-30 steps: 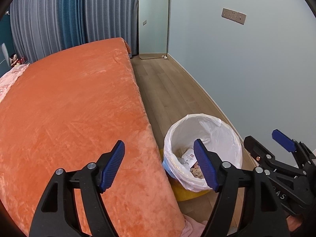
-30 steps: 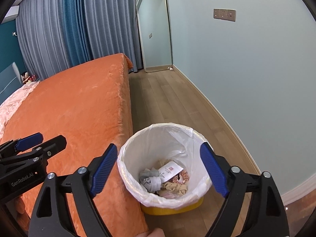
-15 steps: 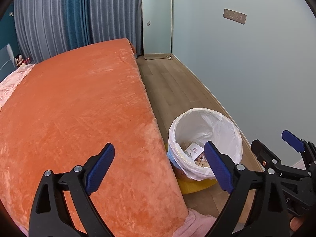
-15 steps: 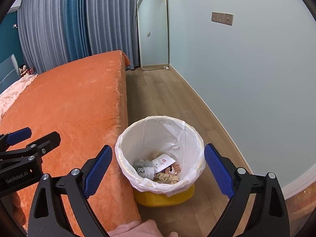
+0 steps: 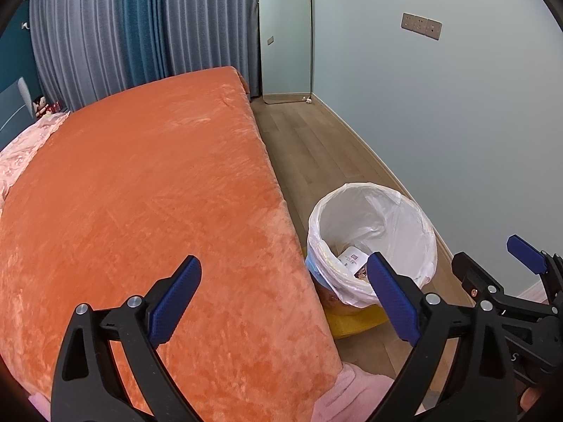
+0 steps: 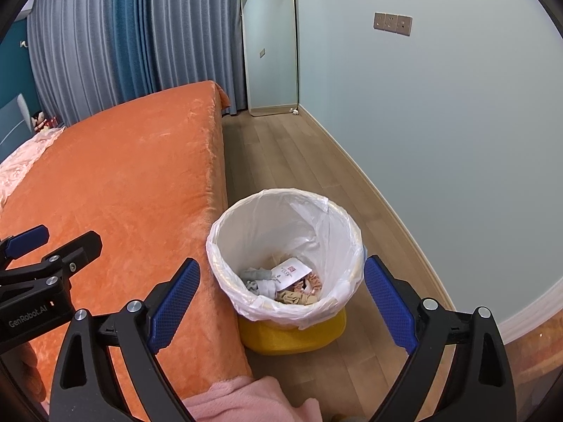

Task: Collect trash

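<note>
I've backed both grippers, left (image 5: pixel 281 299) & right (image 6: pixel 279 302), off the bin (image 6: pixel 285 256), jaws spread w/ nothing held, so drop looks done.

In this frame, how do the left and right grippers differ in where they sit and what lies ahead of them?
The left gripper hangs over the orange bedspread, while the right gripper looks down into the trash bin on the floor. The left gripper's view catches only a slice of the bin's contents; the right gripper's view shows the white card and crumpled scraps plainly. Both are open and hold nothing.
</note>
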The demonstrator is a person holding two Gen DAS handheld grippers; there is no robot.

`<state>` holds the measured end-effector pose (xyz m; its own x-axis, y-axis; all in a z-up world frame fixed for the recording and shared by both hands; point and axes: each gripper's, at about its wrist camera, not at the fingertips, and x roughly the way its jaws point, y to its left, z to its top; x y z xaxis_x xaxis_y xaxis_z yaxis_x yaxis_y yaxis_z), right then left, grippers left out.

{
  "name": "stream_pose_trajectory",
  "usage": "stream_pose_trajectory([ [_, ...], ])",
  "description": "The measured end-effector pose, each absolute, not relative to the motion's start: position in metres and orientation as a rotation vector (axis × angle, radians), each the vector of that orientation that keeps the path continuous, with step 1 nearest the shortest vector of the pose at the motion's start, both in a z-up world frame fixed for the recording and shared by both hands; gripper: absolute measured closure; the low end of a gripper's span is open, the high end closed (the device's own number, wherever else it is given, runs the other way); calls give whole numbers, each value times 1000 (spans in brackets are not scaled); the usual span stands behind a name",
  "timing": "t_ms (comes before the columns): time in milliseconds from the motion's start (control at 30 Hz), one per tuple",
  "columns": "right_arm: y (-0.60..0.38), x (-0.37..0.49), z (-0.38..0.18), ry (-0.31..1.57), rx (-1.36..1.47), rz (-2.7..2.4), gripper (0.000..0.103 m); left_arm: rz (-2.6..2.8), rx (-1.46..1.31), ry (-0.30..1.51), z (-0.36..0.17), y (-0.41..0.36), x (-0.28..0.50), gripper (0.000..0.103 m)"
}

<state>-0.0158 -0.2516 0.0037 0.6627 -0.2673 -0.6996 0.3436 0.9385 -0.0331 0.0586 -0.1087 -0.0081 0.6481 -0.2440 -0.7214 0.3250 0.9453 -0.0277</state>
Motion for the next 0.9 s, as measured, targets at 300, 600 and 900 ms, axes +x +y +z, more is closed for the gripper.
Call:
stream_pose_trajectory([
  [300,-248,-22,-5,789,123,-352,13,-310,98,822,-14,-101,56,12],
  [600,-250,-25,-7,770,136,-337,13,-301,116,819,-18,-100,53,12],
  [900,-257,-29,-11,757,139,-355,13,-305,139,811,-20,-105,49,12],
])
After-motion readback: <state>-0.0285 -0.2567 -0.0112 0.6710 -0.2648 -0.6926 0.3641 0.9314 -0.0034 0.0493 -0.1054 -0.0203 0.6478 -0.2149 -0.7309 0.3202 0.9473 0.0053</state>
